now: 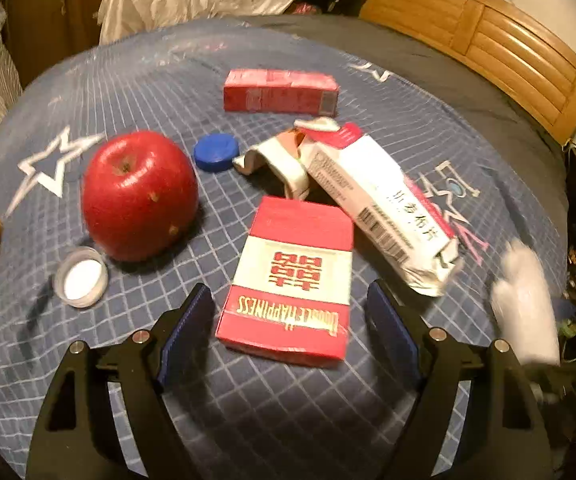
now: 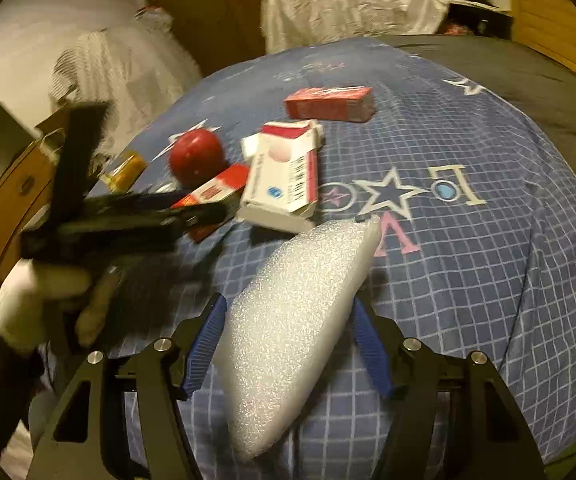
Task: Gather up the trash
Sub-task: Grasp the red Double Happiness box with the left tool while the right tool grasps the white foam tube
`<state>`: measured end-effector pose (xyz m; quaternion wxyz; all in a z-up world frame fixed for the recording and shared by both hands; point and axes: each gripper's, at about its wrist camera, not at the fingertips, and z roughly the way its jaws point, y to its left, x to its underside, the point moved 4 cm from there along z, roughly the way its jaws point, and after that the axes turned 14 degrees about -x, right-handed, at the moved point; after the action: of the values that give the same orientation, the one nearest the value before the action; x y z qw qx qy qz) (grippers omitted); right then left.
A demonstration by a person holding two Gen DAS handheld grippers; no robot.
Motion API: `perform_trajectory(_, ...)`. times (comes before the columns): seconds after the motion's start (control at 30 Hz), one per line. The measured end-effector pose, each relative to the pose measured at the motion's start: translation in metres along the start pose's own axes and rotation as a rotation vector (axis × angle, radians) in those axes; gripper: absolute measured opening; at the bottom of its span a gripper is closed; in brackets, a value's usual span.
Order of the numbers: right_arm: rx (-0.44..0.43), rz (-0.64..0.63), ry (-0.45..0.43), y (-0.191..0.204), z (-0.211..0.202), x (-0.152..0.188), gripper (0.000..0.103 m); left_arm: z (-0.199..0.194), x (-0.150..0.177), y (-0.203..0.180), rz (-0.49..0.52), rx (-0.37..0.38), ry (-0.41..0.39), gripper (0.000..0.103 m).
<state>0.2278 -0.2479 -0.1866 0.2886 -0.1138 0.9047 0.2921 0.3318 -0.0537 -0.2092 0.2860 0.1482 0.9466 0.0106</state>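
Blue checked bedspread point(image 1: 175, 80) still carries nearly all the litter: white medicine box point(image 1: 380, 204), foam piece point(image 2: 300, 320), red-and-white cigarette pack point(image 1: 292, 276), red carton point(image 1: 279, 92), torn card point(image 1: 275, 164), blue cap point(image 1: 215, 152) and white cap point(image 1: 81, 276), lying around an apple point(image 1: 139, 196). Left gripper point(image 1: 292, 324) stands wide astride the cigarette pack, pads clear. Right gripper point(image 2: 288, 340) flanks the foam; contact unclear. Collection appears barely begun.
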Motion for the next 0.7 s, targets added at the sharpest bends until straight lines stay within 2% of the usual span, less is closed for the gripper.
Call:
perform_trajectory(0.03, -0.012, -0.016, 0.007, 0.003, 0.0, 0.001, 0.065, 0.003, 0.001, 0.0, -0.005, 0.004, 0.014, 0.062)
perform_trajectory(0.07, -0.024, -0.032, 0.018, 0.007, 0.001, 0.002, 0.065, 0.005, 0.001, 0.0, -0.008, -0.003, 0.017, 0.059)
perform_trajectory(0.2, -0.068, -0.083, 0.072, 0.019, 0.011, 0.002, 0.067, 0.0, 0.008, 0.005, -0.038, -0.014, 0.01, 0.057)
perform_trajectory(0.27, -0.058, -0.092, 0.08, 0.02, 0.011, 0.002, 0.069, -0.012, 0.022, 0.015, -0.068, -0.045, 0.016, 0.057)
perform_trajectory(0.37, -0.037, -0.069, 0.063, 0.015, 0.006, 0.005, 0.075, -0.033, 0.051, 0.032, -0.111, -0.085, 0.017, 0.058)
perform_trajectory(0.47, -0.004, -0.014, 0.034, 0.007, -0.001, 0.005, 0.076, -0.05, 0.074, 0.043, -0.165, -0.107, 0.005, 0.059)
perform_trajectory(0.6, 0.011, 0.091, -0.028, 0.002, -0.012, 0.005, 0.078, -0.057, 0.076, 0.044, -0.178, -0.134, -0.021, 0.07)
perform_trajectory(0.7, 0.028, 0.136, -0.03, 0.004, -0.007, 0.006, 0.078, -0.058, 0.069, 0.046, -0.186, -0.153, -0.033, 0.075)
